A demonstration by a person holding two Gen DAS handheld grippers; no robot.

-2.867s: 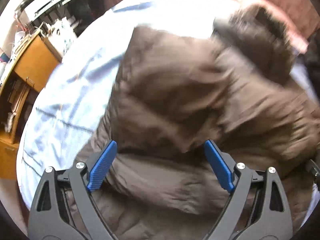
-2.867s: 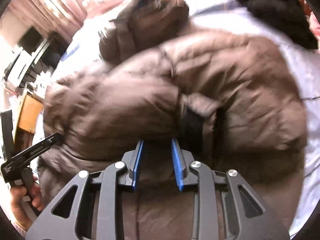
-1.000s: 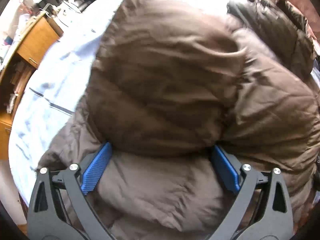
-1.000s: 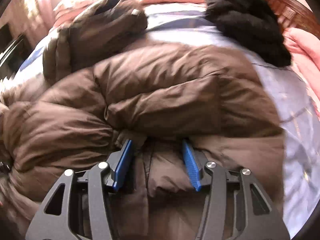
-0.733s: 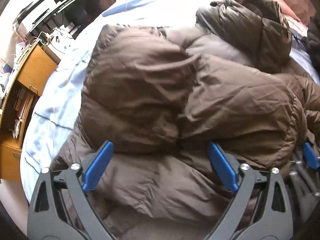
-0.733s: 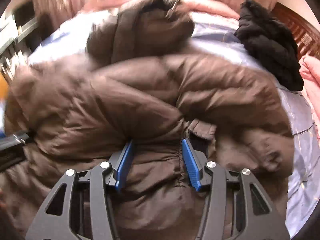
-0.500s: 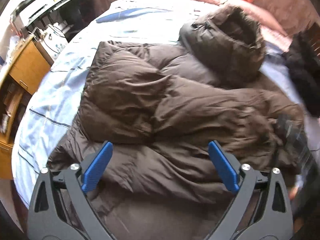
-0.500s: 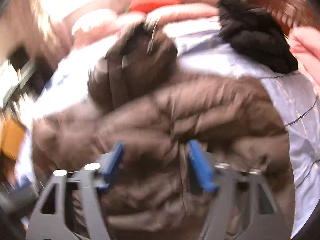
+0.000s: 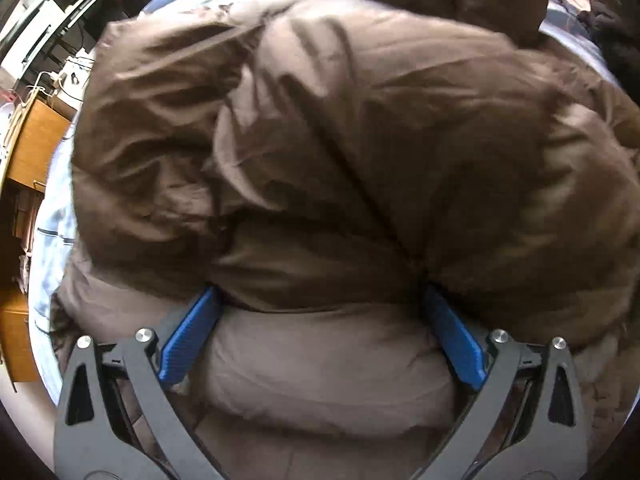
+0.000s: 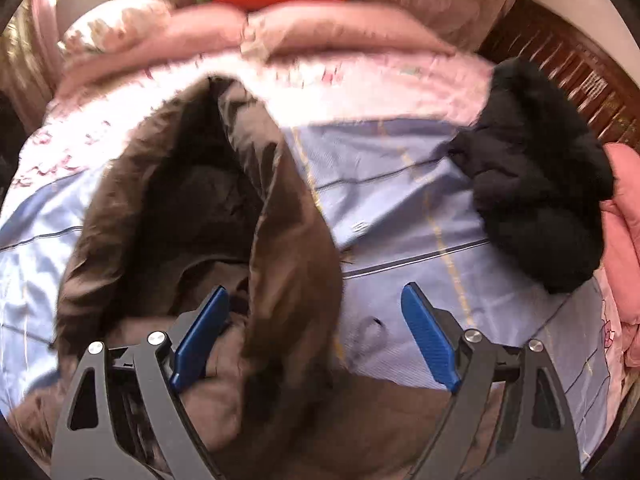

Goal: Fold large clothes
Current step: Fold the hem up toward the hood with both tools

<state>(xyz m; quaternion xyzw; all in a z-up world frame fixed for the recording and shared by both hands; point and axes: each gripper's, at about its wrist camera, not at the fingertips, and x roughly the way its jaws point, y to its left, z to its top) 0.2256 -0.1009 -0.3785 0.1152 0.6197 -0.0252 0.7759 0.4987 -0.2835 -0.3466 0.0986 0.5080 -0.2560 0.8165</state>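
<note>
Spread wide, the left gripper (image 9: 320, 332) is pressed down onto the puffy brown quilted jacket (image 9: 360, 160), a thick fold bulging between its blue pads (image 9: 188, 332); whether they pinch it cannot be told. Beyond, the jacket's bulk is piled far and right, with the pale blue striped bedsheet (image 9: 52, 240) seen at left. Equally parted and empty, the right gripper (image 10: 316, 336) is held over the jacket's open hood (image 10: 280, 240), a fuzzy black garment (image 10: 536, 200) lying far right.

Bright daylight from the far side, motion blur, fisheye-bent dark edges
</note>
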